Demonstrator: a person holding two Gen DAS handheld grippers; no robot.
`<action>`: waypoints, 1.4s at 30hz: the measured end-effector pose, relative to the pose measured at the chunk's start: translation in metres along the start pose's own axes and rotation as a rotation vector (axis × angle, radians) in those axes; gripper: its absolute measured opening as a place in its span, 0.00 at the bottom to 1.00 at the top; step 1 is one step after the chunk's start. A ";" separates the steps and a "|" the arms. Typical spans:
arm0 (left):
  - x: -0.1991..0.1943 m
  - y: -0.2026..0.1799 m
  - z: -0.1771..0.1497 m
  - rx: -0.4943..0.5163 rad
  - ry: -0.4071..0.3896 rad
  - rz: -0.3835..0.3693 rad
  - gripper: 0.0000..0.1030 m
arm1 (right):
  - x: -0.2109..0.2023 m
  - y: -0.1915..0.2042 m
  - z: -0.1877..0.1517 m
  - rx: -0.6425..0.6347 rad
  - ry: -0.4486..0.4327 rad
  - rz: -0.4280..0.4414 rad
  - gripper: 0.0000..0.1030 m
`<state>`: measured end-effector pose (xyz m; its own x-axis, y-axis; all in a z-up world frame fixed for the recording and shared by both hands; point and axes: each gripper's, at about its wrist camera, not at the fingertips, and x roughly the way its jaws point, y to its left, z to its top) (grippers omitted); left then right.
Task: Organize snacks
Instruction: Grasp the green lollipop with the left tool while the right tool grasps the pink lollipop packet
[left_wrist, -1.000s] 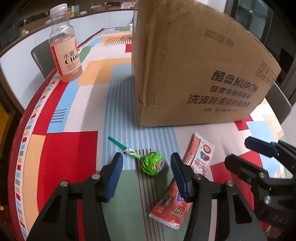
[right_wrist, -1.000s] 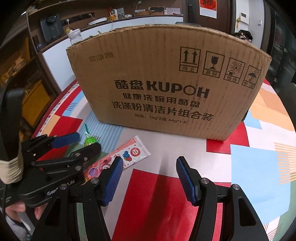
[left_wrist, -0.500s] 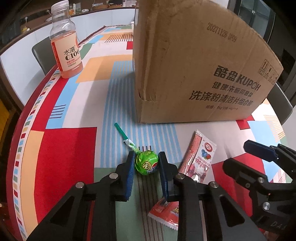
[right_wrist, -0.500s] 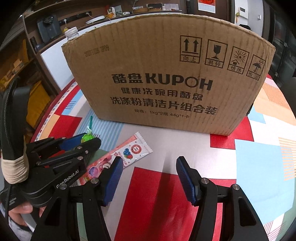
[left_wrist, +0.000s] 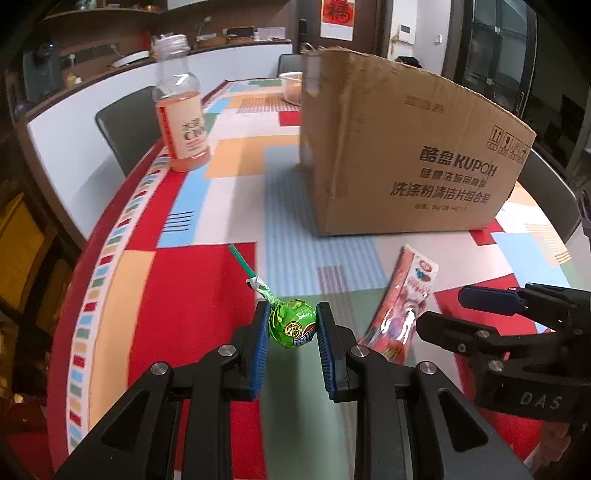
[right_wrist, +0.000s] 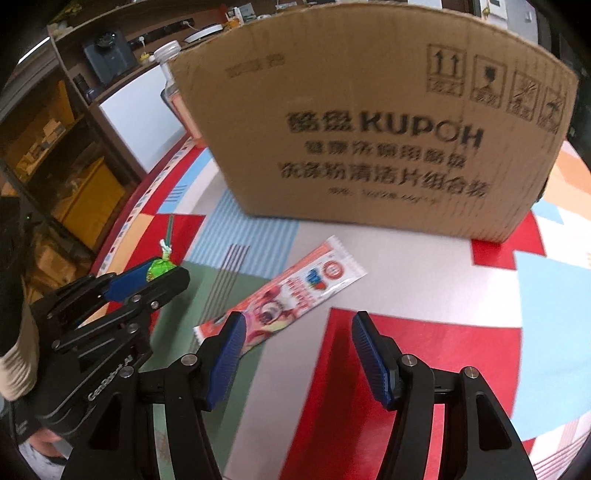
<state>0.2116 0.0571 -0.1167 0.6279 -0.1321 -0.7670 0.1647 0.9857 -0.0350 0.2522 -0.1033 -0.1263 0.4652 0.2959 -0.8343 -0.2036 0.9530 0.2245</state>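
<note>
The left gripper (left_wrist: 291, 325) clamps the lollipop (left_wrist: 292, 324) near the table's (left_wrist: 236, 192) left edge. The right gripper (right_wrist: 297, 338) hangs open by the sachet (right_wrist: 291, 291), which lies mid-table before the box (right_wrist: 369, 122). Neither snack is boxed yet.

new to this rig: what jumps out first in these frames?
The big KUPOH cardboard box fills the far side of the colourful patterned table. In front of it, the left tongs are clamped on a green lollipop, its stick pointing away towards the box. Right of that lies a red snack sachet, flat on the table, with the open right tongs hovering at its near end.
</note>
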 end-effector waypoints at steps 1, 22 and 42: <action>-0.002 0.002 -0.002 -0.004 -0.004 0.001 0.25 | 0.002 0.003 -0.001 -0.003 0.006 0.000 0.59; -0.010 0.033 -0.010 -0.083 -0.076 -0.008 0.25 | 0.038 0.033 0.015 0.092 0.014 -0.107 0.59; 0.001 0.025 -0.008 -0.081 -0.042 -0.022 0.25 | 0.033 0.044 0.005 -0.091 -0.057 -0.201 0.21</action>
<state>0.2107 0.0821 -0.1234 0.6566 -0.1564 -0.7378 0.1179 0.9875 -0.1044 0.2632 -0.0517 -0.1410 0.5512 0.1064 -0.8275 -0.1773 0.9841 0.0085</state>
